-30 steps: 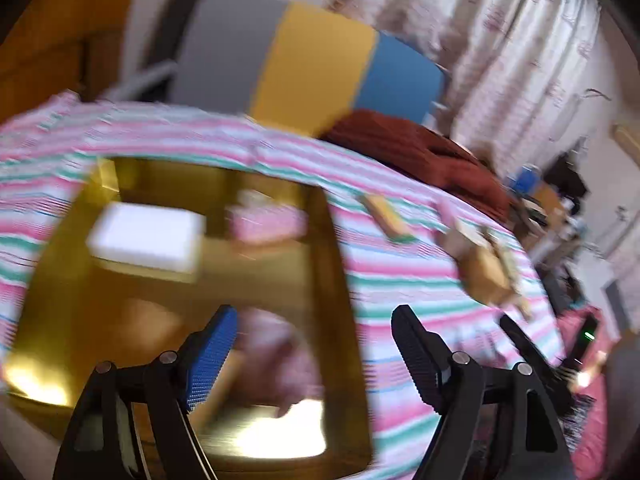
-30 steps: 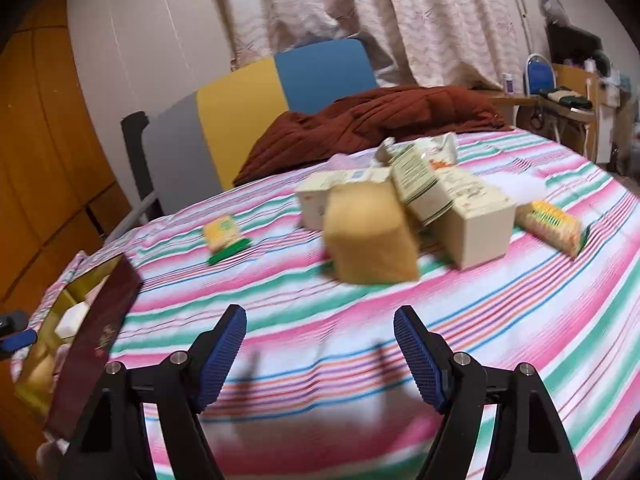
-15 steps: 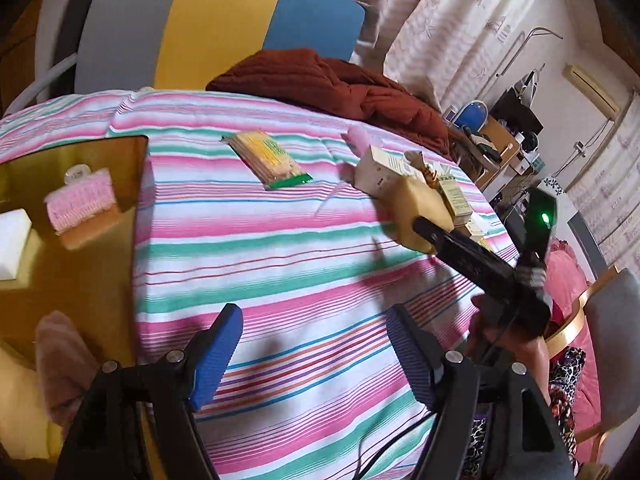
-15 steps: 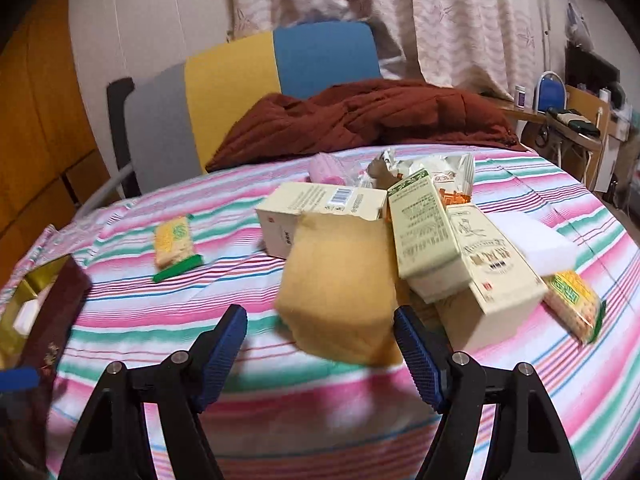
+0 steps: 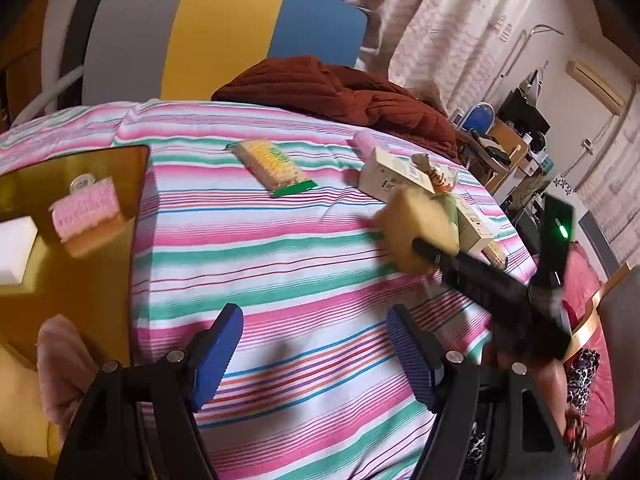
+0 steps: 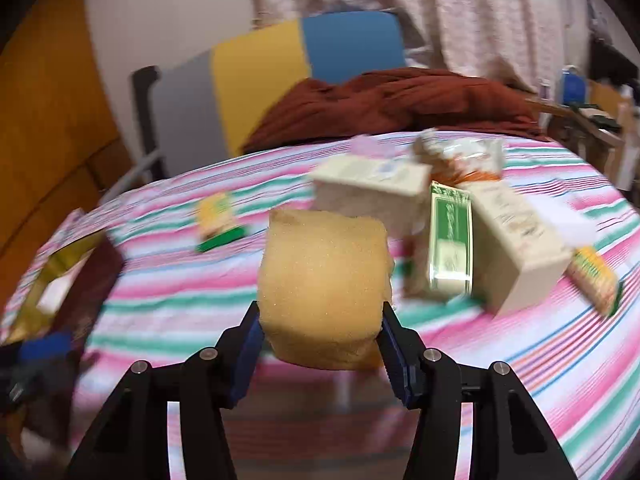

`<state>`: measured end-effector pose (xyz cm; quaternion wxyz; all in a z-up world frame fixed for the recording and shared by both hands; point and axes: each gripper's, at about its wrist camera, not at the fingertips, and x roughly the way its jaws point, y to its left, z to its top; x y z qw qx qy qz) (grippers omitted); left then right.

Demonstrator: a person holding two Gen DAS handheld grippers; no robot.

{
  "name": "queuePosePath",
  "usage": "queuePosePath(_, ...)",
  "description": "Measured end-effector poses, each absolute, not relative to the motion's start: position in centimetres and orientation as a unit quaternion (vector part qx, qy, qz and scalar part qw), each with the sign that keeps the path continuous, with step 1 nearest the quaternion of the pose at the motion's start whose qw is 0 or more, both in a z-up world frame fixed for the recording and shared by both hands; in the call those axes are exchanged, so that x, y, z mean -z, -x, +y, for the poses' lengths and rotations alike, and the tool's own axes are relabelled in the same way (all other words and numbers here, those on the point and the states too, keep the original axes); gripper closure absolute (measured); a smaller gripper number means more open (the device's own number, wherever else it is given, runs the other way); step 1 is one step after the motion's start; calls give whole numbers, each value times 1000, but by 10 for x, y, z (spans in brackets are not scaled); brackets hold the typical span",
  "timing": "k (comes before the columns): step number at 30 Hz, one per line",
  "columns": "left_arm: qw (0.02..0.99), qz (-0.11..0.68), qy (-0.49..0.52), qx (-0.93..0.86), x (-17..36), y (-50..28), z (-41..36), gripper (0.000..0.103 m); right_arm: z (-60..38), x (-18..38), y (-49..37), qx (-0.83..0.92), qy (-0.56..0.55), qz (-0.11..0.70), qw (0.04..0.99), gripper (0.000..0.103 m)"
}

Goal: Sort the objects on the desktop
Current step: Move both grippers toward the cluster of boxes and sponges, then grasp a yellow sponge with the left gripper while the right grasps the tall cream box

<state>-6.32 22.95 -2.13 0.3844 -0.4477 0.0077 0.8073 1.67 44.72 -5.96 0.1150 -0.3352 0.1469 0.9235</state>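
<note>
The sponge [image 6: 324, 288] is pinched between the pads of the right tool [image 6: 320, 344], lifted off the striped desk [image 5: 280, 264] just in front of the box pile. The left tool [image 5: 316, 344] hangs spread with nothing in it, over the desk beside the gold tray [image 5: 80, 280].

The tray, at the left edge of the desk, already holds a white block [image 5: 16, 248], a pink brush [image 5: 86, 208] and something pink and soft [image 5: 64, 360]. So part of the sorting looks done, as far as I can judge; the sponge looks bound the same way, though nothing here settles that.

Out on the desk are a cracker pack [image 5: 272, 164] between tray and pile, the boxes [image 6: 516, 240] leaning on each other, a green carton [image 6: 450, 248] among them, a crumpled snack bag [image 6: 460, 156] behind, and a second cracker pack [image 6: 596, 284] to the right of the pile. The way from sponge to tray lies open apart from the left tool. A red-brown cloth [image 5: 340, 92] and a chair [image 5: 224, 36] stand beyond the desk.
</note>
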Motion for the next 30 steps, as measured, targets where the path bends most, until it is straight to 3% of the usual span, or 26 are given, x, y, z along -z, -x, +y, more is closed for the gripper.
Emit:
queuePosePath(5,395,-1,454,-799,22,63,256,26,434,50,-45,-937,304,140,96,33)
queuePosePath(9,409,-1,448,-795,18,60,286,19,471,33,-69,-937,258,137,189,24)
queuePosePath(12,426,-1,454,-783,16,58,314,19,508,31,-72,-924,256,132,251,23)
queuePosePath(17,426,46,434,-792,15,49,356,17,550,50,-51,-901,312,122,274,23)
queuePosePath(23,399,123,394,-819,25,52,378,17,580,63,-27,-891,348,131,261,29)
queuePosePath(25,399,121,394,-819,27,56,384,17,589,72,-20,-886,364,154,244,45)
queuePosePath(30,399,117,395,-819,33,67,397,11,592,82,-18,-883,370,169,235,49)
